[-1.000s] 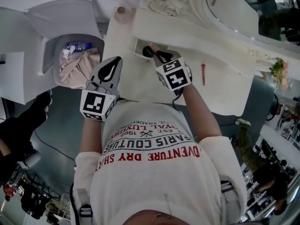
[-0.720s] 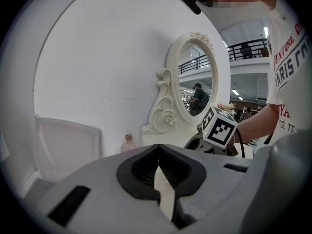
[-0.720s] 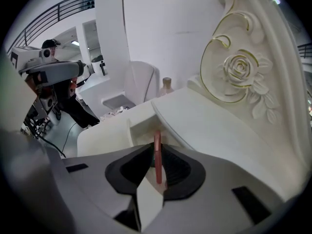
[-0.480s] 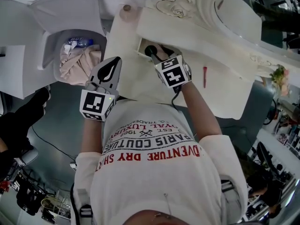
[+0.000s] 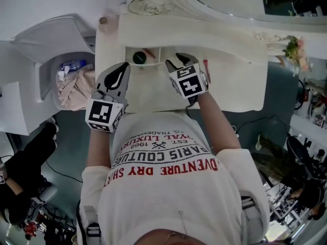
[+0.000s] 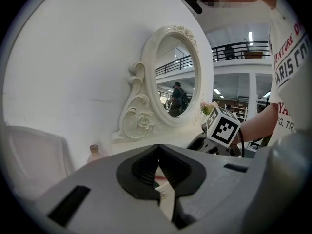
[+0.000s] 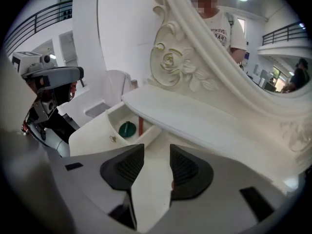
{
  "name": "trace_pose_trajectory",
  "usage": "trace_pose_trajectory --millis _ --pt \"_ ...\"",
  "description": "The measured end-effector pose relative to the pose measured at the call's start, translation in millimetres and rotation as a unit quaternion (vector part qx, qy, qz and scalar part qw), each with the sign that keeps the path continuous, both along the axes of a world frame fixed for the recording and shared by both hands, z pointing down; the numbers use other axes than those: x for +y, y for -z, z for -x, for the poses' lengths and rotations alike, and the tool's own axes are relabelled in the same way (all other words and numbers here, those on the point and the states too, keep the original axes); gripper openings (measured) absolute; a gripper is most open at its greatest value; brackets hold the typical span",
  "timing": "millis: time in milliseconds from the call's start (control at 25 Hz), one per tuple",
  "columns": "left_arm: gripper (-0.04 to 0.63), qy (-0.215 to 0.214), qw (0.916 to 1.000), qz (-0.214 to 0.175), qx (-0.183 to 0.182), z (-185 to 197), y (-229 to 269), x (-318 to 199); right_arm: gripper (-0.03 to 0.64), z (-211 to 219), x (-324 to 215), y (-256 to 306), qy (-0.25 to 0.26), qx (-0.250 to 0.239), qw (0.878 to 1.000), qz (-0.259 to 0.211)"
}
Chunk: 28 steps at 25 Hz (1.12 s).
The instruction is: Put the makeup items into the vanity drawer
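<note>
The cream vanity's small drawer (image 5: 153, 51) stands pulled open at the top left of the head view. Inside it lie a round green makeup item (image 5: 139, 57) and a thin red stick (image 5: 149, 52). My right gripper (image 5: 176, 62) hovers just right of the drawer, its jaws wide apart and closing, with nothing between them. In the right gripper view the drawer (image 7: 113, 112) shows ahead and left of my right gripper (image 7: 156, 152), with the green item (image 7: 127, 129) inside. A red pencil (image 5: 206, 70) lies on the vanity top. My left gripper (image 5: 124, 69) is shut and empty.
A white bin (image 5: 38, 40) with its lid up holds crumpled cloth (image 5: 71, 86) left of the vanity. A small bottle (image 5: 103, 20) stands at the vanity's back corner. The ornate oval mirror (image 6: 178, 77) rises behind, and flowers (image 5: 295, 49) sit at the far right.
My right gripper carried the green item into the drawer, opened, and pulled back to the right without it. The left gripper stayed where it was.
</note>
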State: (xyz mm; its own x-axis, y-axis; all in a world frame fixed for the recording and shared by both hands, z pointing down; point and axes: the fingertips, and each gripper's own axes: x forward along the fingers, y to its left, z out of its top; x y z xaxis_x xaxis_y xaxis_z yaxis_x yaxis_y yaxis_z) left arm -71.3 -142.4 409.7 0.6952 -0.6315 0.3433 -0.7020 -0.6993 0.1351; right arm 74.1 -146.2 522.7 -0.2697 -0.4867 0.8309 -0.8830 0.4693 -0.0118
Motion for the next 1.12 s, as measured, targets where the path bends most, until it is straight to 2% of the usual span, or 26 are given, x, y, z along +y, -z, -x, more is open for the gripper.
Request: trace_pose_trajectory --millis 320,480,680,920,1120 --pt "0.008 -0.074 0.9972 0.005 0.0 -92.0 -5.1 11.3 0.16 -96.9 45.6 -18.2 -0.081 0.007 0.996 0.023" --pt "0.008 -0.094 0.9955 0.01 -0.002 -133.4 -10.6 18.7 0.158 -141.8 68.9 -32.5 -0.11 0.01 0.993 0.039" --pt "0.008 -0.092 0.9955 0.019 -0.008 -166.9 -16.3 28.8 0.155 -181.0 86.5 -56.5 -0.119 0.013 0.991 0.065" --pt "0.008 -0.074 0.9969 0.022 -0.01 -183.9 -23.0 44.3 0.141 -198.1 93.8 -79.9 -0.103 0.019 0.99 0.091" --pt "0.008 -0.059 0.9979 0.023 -0.01 -183.6 -24.4 46.0 0.099 -196.3 95.2 -89.3 -0.086 0.024 0.991 0.101"
